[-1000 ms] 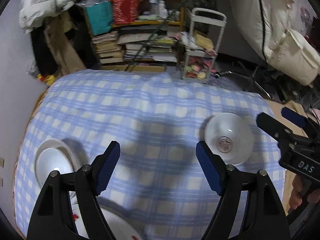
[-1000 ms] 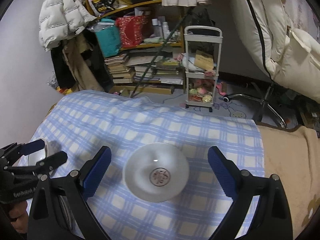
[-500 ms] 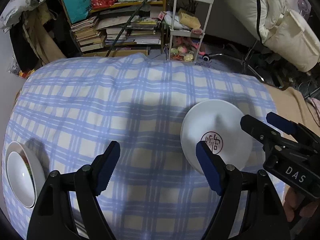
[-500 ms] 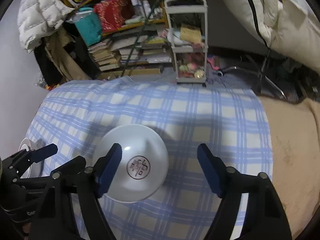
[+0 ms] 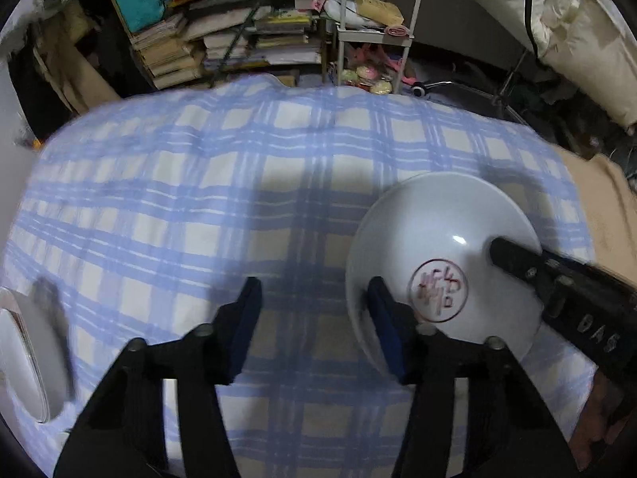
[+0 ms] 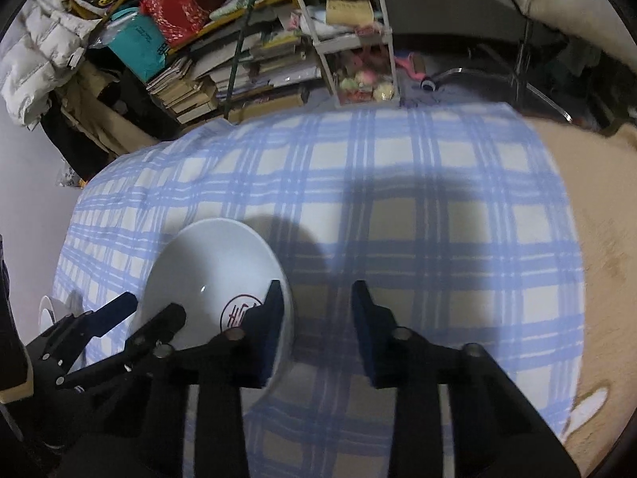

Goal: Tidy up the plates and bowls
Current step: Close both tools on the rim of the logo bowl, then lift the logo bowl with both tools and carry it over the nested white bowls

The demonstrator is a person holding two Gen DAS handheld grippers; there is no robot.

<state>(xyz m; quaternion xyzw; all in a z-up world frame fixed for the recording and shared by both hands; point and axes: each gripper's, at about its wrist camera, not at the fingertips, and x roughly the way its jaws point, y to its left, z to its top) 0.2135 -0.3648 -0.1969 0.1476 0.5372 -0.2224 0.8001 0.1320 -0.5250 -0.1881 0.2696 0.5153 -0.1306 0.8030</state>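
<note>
A white bowl (image 5: 442, 247) (image 6: 211, 271) lies upside down on the blue checked cloth (image 5: 239, 199), a red stamp on its base. My left gripper (image 5: 314, 310) points steeply down at the bowl's left rim, jaws closing. Its right finger (image 5: 384, 330) overlaps the bowl and its left finger is over the cloth. The pads still stand well apart. My right gripper (image 6: 316, 310) is at the opposite rim, jaws closing too. Its left finger (image 6: 266, 318) is over the bowl and its right finger over the cloth. Neither grips the rim.
A stack of a white plate and bowl (image 5: 20, 358) sits at the cloth's left edge. A tan blanket (image 6: 597, 239) lies right of the cloth. Beyond the far edge are book shelves (image 5: 239, 32) and a white cart (image 5: 374, 40).
Both grippers have come down onto the upturned bowl, one at each side. Both pairs of jaws have narrowed, the right more than the left. The bowl has not moved.
</note>
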